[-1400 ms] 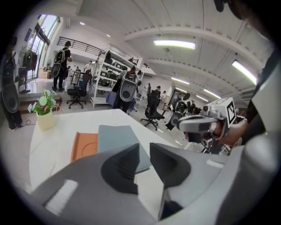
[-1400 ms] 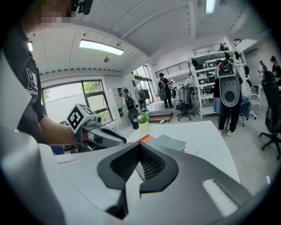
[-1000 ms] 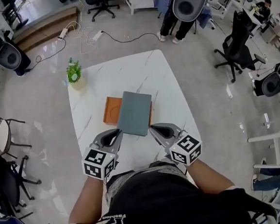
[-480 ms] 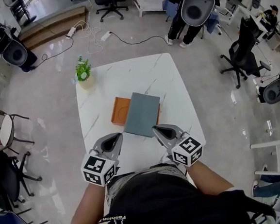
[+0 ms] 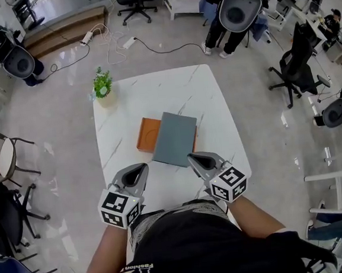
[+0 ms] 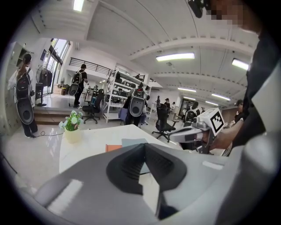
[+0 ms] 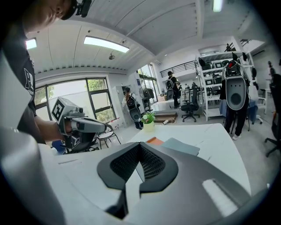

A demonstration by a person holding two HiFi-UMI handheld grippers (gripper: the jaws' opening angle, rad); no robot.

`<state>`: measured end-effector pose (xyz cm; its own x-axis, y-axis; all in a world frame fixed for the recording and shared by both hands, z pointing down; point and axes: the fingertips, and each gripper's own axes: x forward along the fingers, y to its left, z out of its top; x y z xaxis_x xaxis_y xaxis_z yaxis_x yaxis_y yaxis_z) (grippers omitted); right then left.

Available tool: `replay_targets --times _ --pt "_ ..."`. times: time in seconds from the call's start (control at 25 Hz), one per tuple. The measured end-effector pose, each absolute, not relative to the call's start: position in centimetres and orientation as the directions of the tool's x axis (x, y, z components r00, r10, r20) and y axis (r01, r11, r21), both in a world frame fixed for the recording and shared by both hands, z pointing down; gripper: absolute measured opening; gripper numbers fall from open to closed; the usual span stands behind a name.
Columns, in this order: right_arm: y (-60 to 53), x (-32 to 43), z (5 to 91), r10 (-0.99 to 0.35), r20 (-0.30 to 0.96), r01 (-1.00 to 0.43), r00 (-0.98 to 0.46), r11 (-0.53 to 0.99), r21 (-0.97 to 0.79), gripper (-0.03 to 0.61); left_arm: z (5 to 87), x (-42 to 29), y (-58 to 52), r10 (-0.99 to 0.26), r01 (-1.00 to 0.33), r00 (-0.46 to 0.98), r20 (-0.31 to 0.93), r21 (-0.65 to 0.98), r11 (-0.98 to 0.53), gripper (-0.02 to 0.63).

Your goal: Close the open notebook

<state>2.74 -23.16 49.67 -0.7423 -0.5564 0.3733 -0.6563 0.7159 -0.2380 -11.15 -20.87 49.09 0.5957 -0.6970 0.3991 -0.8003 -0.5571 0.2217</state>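
Note:
The notebook [image 5: 174, 138] lies shut on the white marble table [image 5: 155, 95], grey cover up, with an orange part [image 5: 146, 135] sticking out on its left. It also shows in the left gripper view [image 6: 134, 142] and the right gripper view [image 7: 180, 146]. My left gripper [image 5: 141, 167] hovers just short of the notebook's near left corner, jaws shut and empty. My right gripper [image 5: 192, 158] sits at the near right corner, also shut with nothing in it. Neither gripper touches the notebook.
A small potted plant [image 5: 102, 85] stands at the table's far left corner. Office chairs [image 5: 295, 56], a round-seat chair [image 5: 4, 165], floor cables [image 5: 127, 43] and people [image 5: 231, 9] surround the table.
My left gripper has drawn back a little from the notebook's near left corner and its jaws have come together. The notebook and the right gripper have stayed put.

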Motion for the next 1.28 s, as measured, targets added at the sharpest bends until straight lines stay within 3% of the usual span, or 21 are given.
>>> replay_targets --times 1.28 --pt "-22.4 3.8 49.9 -0.582 0.375 -0.684 -0.721 0.684 -0.254 -0.005 49.5 -9.9 -20.6 -0.663 -0.780 0.617 0.424 0.220 -0.586 0.058"
